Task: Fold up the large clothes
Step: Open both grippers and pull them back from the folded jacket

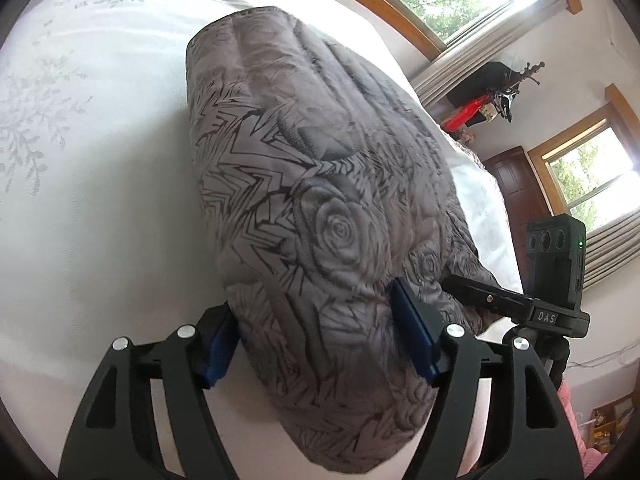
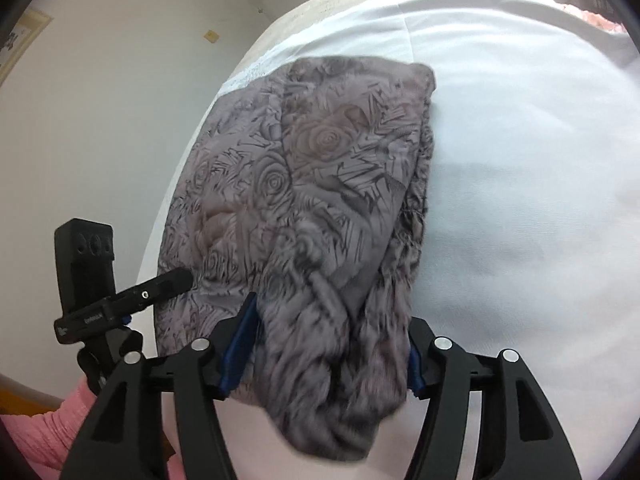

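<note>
A grey rose-print padded garment (image 1: 320,184) lies folded into a thick bundle on my bed's white sheet (image 1: 100,208), seen here from both of my wrist cameras. My left gripper (image 1: 316,336) straddles the near end of the bundle, its jaws spread wide, a blue pad (image 1: 412,336) standing against the fabric on either side; I cannot tell whether the pads press into it or merely rest beside it. My right gripper (image 2: 328,344) sits at the other near corner of the same garment (image 2: 320,184), jaws likewise spread with the bunched, blurred fabric between them, and again the contact is not clear. The folded edge runs away from me across the sheet (image 2: 520,200), the top layer lying over a wider lower layer toward the wall. A small black camera unit (image 1: 556,256) rides on a bracket beside the left gripper, a green light showing. A pink sleeve (image 2: 48,424) appears low in the right view. No boxes, baskets or drawers show in either view; the garment rests on the bed alone.
</note>
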The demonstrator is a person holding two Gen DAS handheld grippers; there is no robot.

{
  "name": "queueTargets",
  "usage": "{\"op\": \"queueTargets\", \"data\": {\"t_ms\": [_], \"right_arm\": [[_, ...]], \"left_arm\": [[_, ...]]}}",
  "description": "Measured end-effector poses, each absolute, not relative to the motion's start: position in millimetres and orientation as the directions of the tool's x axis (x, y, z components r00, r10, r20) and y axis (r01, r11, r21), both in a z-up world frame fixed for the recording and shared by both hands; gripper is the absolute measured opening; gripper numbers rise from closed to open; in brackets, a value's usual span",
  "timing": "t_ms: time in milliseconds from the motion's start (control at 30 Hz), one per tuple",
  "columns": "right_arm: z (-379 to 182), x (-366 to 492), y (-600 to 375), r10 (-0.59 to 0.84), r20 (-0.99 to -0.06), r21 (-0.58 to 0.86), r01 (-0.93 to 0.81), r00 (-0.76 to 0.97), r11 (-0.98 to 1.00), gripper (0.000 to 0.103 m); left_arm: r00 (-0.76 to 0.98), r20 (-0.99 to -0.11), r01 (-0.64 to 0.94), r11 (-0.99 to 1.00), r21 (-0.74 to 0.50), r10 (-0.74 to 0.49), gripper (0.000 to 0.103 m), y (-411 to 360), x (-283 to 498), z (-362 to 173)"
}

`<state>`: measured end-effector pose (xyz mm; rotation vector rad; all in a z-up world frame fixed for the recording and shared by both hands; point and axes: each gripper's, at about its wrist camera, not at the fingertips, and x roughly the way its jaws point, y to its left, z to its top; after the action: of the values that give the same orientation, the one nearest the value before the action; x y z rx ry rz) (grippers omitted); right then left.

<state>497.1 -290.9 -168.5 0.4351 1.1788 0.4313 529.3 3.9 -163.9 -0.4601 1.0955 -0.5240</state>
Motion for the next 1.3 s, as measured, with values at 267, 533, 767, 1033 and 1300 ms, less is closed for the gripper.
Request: {"op": "queueTargets", "data": {"t_ms": [267, 533, 767, 1033, 1300], "right_arm": [[-161.4, 478.3, -319.4, 0.511, -0.790, 0.522, -0.067, 0.339, 0.850, 0.061], [-149.8, 452.0, -328.2, 0.482, -0.805, 0.498, -0.048, 0.346, 0.866, 0.057], [-172.5, 461.8, -324.8, 0.461, -0.831, 0.486, 0.005, 0.312, 0.874, 0.057], [-171.7, 457.6, -325.7, 0.452, -0.829, 0.489, 0.034, 0.331, 0.872, 0.057], [-117.5, 419.9, -302.0, 0.260, -0.880, 0.280, -0.007, 0.397, 0.960, 0.075]], "left_arm": [[0.367, -0.705, 0.188, 0.791, -0.583, -0.607, 0.073, 10.6, 505.4, -155.5], [0.400, -0.719, 0.170, 0.816, -0.552, -0.569, 0.073, 28.8, 491.0, -148.1], [0.401, -0.744, 0.168, 0.841, -0.514, -0.534, 0.078, 16.3, 490.0, -161.0], [0.384, -0.775, 0.143, 0.861, -0.488, -0.503, 0.078, 9.2, 488.9, -169.7], [0.415, -0.812, 0.158, 0.912, -0.379, -0.409, 0.077, -4.3, 461.4, -122.9]]}}
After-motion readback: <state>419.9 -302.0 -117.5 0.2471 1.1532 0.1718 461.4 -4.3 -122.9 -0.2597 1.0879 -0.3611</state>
